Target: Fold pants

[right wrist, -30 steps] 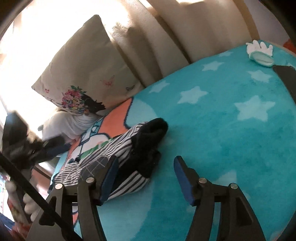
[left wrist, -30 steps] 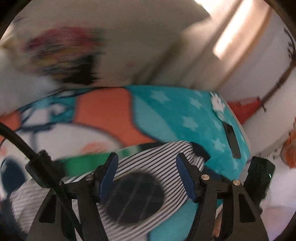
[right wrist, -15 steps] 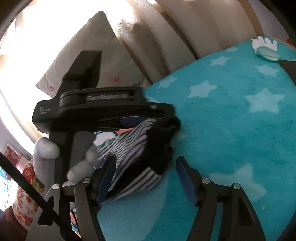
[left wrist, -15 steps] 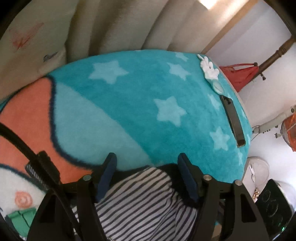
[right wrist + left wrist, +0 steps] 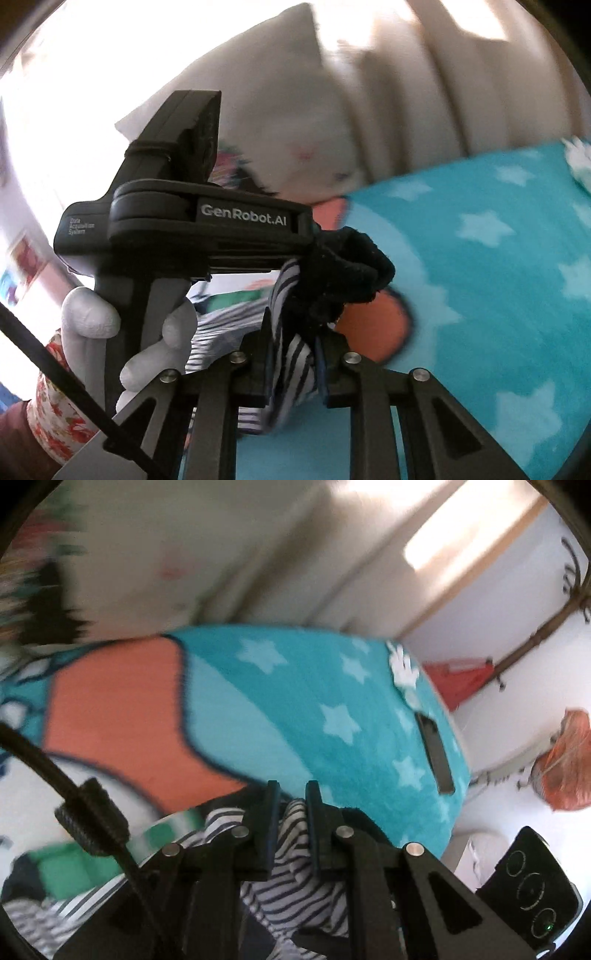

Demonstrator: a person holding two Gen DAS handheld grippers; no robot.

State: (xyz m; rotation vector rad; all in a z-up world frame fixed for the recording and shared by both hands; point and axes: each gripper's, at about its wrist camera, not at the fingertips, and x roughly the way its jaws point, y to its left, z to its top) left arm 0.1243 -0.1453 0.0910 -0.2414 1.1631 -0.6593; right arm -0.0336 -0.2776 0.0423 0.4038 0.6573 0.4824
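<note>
The pants (image 5: 295, 864) are white with thin dark stripes and a black waistband. My left gripper (image 5: 291, 805) is shut on the striped cloth near its black edge. In the right wrist view my right gripper (image 5: 293, 343) is shut on the striped pants (image 5: 291, 354) just below the black waistband (image 5: 347, 266). The left gripper (image 5: 312, 240) shows there from the side, held by a white-gloved hand, pinching the same bunched end right above my right fingers. The rest of the pants trails to the left on the bed.
The bed carries a teal blanket with white stars (image 5: 332, 716) and an orange patch (image 5: 110, 709). A floral pillow (image 5: 295, 122) and padded headboard stand behind. A black remote (image 5: 436, 753) and a white object (image 5: 404, 668) lie near the bed's far edge.
Both grippers went from open to shut on the waistband end of the pants. The left gripper came in beside the right one, and the cloth end is lifted off the blanket.
</note>
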